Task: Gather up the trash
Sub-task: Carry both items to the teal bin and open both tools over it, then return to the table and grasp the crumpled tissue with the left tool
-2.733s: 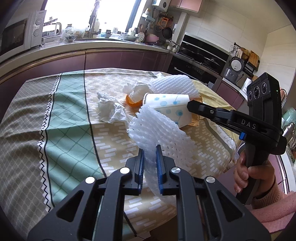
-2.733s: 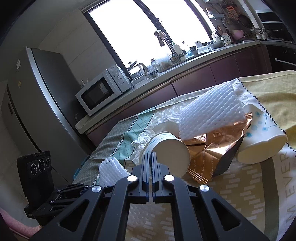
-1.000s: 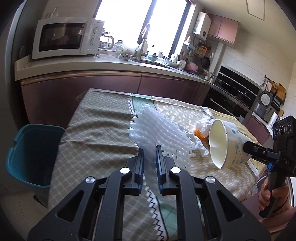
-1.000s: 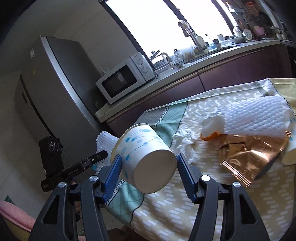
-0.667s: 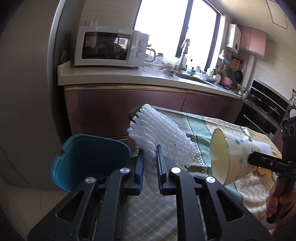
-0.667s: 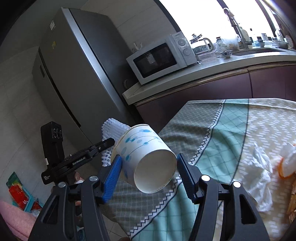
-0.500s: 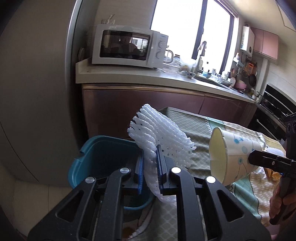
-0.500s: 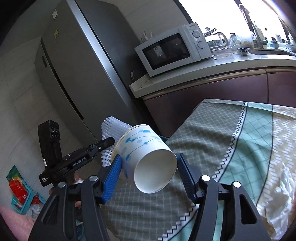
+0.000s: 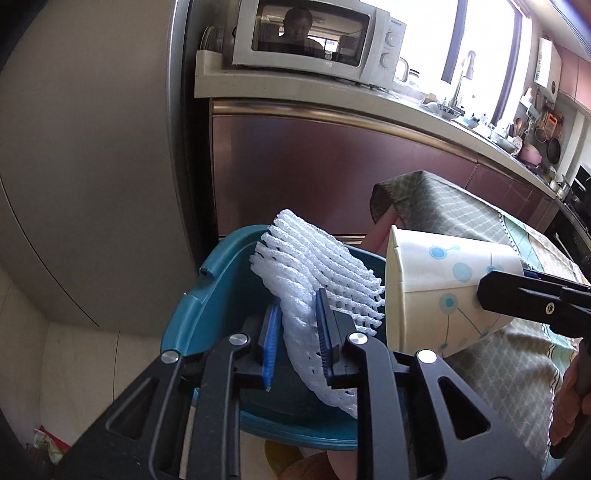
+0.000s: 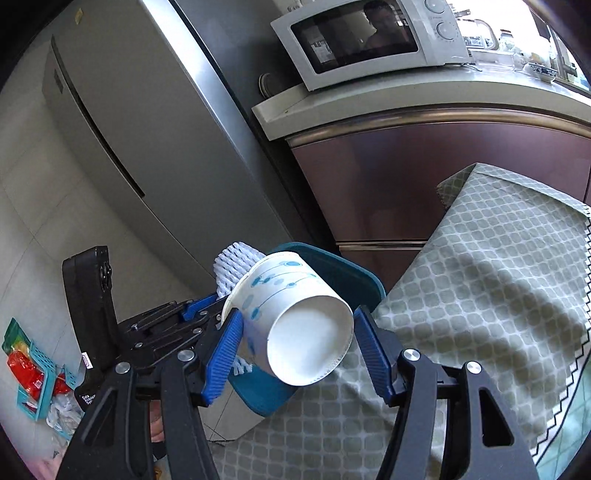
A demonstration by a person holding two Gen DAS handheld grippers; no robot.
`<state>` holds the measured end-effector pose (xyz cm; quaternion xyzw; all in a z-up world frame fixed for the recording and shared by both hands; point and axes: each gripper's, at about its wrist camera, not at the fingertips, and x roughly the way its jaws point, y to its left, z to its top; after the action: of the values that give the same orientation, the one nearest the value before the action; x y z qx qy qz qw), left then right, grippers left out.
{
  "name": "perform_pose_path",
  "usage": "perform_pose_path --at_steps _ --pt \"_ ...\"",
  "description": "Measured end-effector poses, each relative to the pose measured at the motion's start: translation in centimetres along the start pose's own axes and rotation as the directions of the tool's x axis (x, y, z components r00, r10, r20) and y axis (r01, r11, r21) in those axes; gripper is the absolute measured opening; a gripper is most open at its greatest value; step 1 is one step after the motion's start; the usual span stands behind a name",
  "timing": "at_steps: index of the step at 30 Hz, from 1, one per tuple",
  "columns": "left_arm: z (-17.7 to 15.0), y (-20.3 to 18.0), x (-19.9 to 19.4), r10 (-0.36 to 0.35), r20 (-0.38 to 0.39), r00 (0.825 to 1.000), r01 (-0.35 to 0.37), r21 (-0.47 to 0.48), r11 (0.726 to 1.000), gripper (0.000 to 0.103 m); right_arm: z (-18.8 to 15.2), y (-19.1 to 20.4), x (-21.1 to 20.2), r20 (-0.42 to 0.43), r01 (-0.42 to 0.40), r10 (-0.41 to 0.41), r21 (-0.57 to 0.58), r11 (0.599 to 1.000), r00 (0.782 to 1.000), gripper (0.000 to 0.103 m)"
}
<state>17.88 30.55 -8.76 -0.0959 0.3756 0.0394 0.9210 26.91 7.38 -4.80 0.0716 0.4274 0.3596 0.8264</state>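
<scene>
Your left gripper (image 9: 295, 328) hides much of the teal bin (image 9: 218, 288) under it, so you cannot see what lies inside. Its jaws stand a little apart; the white foam net (image 9: 321, 277) hangs between them over the bin, touching the right pad, and whether the left pad still presses it is hard to tell. Your right gripper (image 10: 297, 343) clamps the paper cup (image 10: 295, 314) with blue dots on both sides, its bottom toward the camera, beside the bin at the corner of the table with its checked cloth (image 10: 498, 295). The small writing on the microwave (image 9: 314, 35) and on the left gripper's handle is too blurred to read.
</scene>
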Motion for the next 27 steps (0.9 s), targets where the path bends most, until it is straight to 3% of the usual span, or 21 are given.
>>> perform_pose_path --at_steps 7,15,21,27 --pt "-1.1 -0.1 1.9 0.043 -0.042 0.998 -0.043 -0.01 0.999 0.028 0.4 -0.7 1.0 -0.006 0.026 -0.026 0.035 0.999 1.0 0.065" --pt "-2.0 -1.5 0.7 0.03 -0.023 0.999 -0.03 0.013 0.999 0.031 -1.0 -1.6 -4.2 0.064 -0.014 0.012 0.03 0.999 0.998 0.066" --pt "-1.8 -5.6 -3.8 -0.093 0.074 0.993 0.088 0.07 0.994 0.035 -4.4 -2.2 -11.1 0.141 0.02 -0.019 -0.009 1.0 0.99 0.07" --pt "-2.6 -12.8 -7.7 -0.276 0.113 0.955 0.249 0.207 0.946 0.042 -9.3 -5.1 -18.7 0.224 0.14 -0.149 0.058 0.989 0.963 0.07"
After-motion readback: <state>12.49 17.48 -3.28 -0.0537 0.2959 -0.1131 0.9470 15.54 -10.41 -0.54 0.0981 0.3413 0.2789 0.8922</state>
